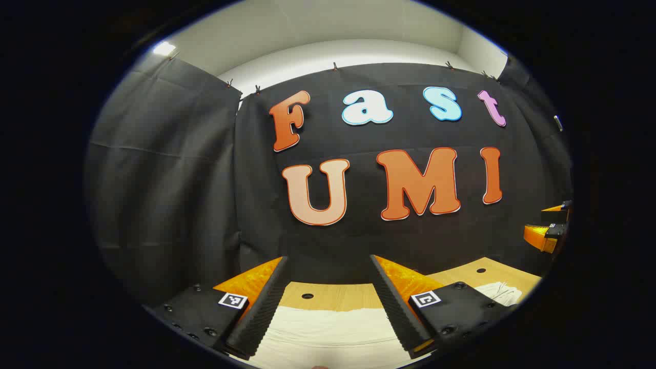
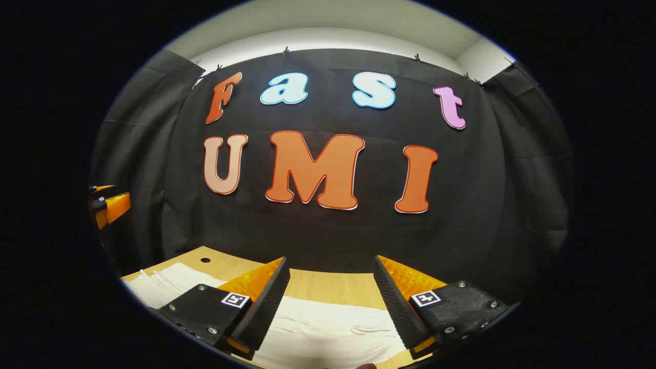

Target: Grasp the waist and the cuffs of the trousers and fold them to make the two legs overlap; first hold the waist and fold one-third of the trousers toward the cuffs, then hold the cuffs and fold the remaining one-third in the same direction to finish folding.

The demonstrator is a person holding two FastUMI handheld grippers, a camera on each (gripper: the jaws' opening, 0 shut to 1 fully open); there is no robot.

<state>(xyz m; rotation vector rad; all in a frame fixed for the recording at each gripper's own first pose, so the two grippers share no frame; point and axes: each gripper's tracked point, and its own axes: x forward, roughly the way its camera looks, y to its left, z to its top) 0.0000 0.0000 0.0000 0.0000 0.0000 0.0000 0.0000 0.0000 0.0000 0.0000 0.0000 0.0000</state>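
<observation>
Both hand-held grippers, left [image 1: 328, 302] and right [image 2: 330, 302], hang agape and empty above the white trousers [image 2: 328, 333]. The trousers lie flat on the worktop [image 2: 333, 287], apparently laid ready for grasping.

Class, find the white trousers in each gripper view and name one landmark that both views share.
Left gripper view: the white trousers lie at the bottom centre on the wooden table, between the left gripper's fingers.
Right gripper view: the trousers spread from lower left to bottom centre.
Shared landmark: the table's round hole.
</observation>
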